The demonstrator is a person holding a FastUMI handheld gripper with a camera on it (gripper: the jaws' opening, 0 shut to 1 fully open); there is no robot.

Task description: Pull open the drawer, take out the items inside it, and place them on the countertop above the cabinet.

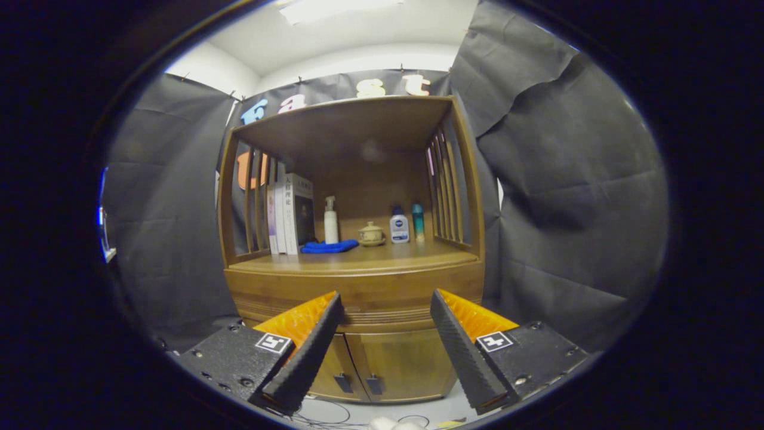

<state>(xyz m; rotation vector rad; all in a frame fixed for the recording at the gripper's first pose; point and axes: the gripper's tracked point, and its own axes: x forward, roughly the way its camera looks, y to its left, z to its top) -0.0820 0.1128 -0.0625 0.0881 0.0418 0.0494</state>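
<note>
Nearest to the lens, the gripper (387, 301) hangs in the lower middle of the frame with its two fingers (310, 349) spread wide apart, released, nothing between them and nothing touching either one. Through the gap between the fingers I see the drawer (385, 294): a wide, shallow front running left to right across the wooden cabinet (352, 280), closed flush, facing straight toward us. Its lower edge has ridged moulding, partly covered by the fingertips; I can't make out a handle on it.

Just above the drawer, the countertop (382, 255) sits at the middle of the frame under an open shelf bay with slatted sides. On it, from left to right: a row of upright books (290, 214), a blue cloth (329, 245) lying flat beside them, a white pump bottle (330, 220) standing behind the cloth, a small lidded pot (371, 234), a white bottle with a dark cap (399, 226), and a slim teal bottle (418, 221). The labels are too small to tell.

Below the drawer, two cabinet doors (382, 361) show between the fingers, each with a small dark pull near the centre seam; their outer halves are hidden behind the gripper. At the bottom of the frame, thin cables (325, 412) trail over a pale floor, cut off at the edge.
</note>
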